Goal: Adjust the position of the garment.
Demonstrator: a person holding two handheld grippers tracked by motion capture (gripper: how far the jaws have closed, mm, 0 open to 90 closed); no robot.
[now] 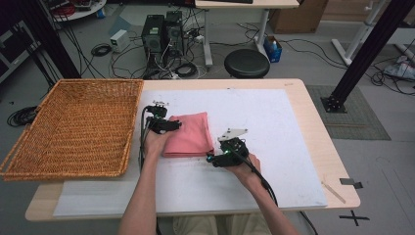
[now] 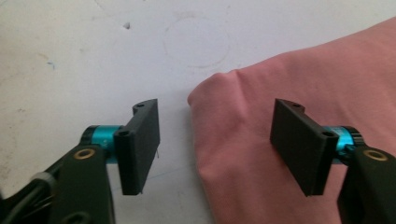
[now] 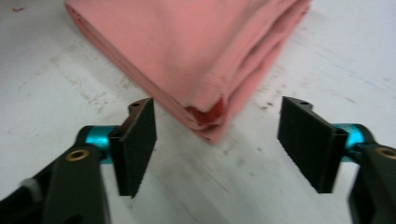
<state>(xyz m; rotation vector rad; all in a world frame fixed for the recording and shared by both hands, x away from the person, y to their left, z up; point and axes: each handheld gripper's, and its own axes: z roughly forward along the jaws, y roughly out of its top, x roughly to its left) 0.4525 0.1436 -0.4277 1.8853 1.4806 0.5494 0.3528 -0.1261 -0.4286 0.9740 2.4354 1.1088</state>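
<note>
While the folded pink cloth (image 1: 190, 134) lies mid-tabletop (image 1: 293, 147) toward the basket-side edge, we hold left claw (image 2: 217, 140) and right claw (image 3: 217, 144) released, straddling opposite corners, seemingly ready to pinch.

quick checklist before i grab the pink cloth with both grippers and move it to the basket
1. Left gripper open: ok, jaws stand wide apart.
2. Right gripper open: ok, jaws wide apart.
3. Left jaws straddle the folded pink cloth: ok, one jaw over the cloth, the other over the white mat beside its corner.
4. Right jaws lined up on a cloth corner: ok, the corner sits between them, ungripped.
5. Cloth folded and flat: ok.
6. Wicker basket free to receive: ok, nothing visible inside.
</note>
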